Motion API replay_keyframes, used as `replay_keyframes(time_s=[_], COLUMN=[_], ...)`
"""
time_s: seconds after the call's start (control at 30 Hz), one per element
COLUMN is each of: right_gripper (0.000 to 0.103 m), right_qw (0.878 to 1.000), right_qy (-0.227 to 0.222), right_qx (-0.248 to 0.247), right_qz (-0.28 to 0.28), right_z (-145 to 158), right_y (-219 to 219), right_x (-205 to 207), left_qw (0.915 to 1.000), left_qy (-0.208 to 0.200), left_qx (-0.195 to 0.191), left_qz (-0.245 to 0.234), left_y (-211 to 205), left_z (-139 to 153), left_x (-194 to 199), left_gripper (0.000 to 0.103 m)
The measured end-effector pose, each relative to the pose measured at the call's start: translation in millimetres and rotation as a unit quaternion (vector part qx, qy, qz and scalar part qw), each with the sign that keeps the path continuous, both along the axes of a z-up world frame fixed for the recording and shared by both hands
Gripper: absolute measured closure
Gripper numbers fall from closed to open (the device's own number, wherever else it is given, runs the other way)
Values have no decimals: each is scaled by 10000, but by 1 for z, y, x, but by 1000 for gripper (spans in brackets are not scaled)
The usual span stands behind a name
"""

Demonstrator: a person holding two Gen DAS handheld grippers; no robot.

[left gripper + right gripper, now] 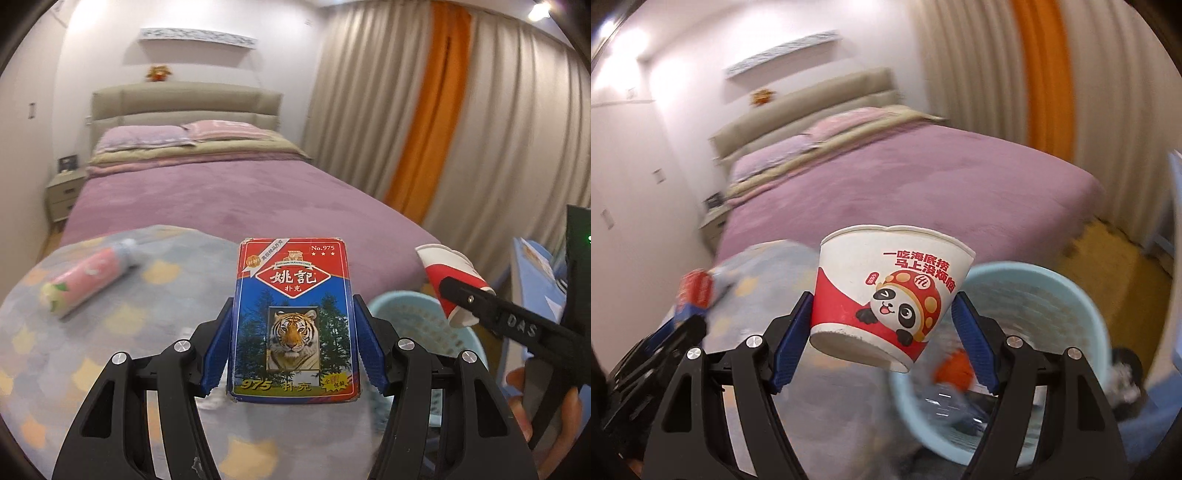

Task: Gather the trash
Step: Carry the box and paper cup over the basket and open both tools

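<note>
A bedroom is being shown. A bed (236,192) is being covered by a purple spread, with pillows (147,136) being stacked against a beige padded headboard (184,101). A small plush toy (159,72) is being kept on top of the headboard, beneath a long wall shelf (197,37). A pale nightstand (64,192) is being kept at the bedside. The far side is being screened by beige curtains (517,129) with one orange panel (432,110). The white walls are being brightened by ceiling lamps (537,11).
</note>
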State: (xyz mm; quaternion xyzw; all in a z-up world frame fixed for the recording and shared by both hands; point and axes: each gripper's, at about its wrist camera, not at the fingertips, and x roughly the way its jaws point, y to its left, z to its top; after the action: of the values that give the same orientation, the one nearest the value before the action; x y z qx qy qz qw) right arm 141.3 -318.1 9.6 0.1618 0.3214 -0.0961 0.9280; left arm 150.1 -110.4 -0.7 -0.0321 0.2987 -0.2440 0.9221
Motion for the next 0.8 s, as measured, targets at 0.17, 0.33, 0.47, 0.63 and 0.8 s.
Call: replay_keyframes(time_s=[0.17, 0.33, 0.47, 0.63, 0.8], right_gripper=[32, 31, 31, 31, 31], right_qw=[9979, 9941, 9920, 9883, 9850], right_qy=[119, 326, 515, 863, 1027], right_qx=[198, 397, 541, 791, 935], right_qz=[-606, -950, -1015, -977, -1020], right_z=[-8, -27, -45, -71, -89], right_y=[-52, -89, -113, -136, -149], right_x=[-20, -35, -34, -34, -35], left_qw=[9987, 9948, 9906, 9860, 9817], left_qy=[111, 288, 487, 697, 871], left_qx=[51, 175, 369, 645, 805], left_qz=[-494, -960, -1223, -1373, -1490], left_y=[-35, -75, -106, -131, -144], left_z=[-7, -23, -42, -66, -81], left_x=[-4, -5, -2, 2, 0], left_gripper=[45, 45, 45, 45, 44])
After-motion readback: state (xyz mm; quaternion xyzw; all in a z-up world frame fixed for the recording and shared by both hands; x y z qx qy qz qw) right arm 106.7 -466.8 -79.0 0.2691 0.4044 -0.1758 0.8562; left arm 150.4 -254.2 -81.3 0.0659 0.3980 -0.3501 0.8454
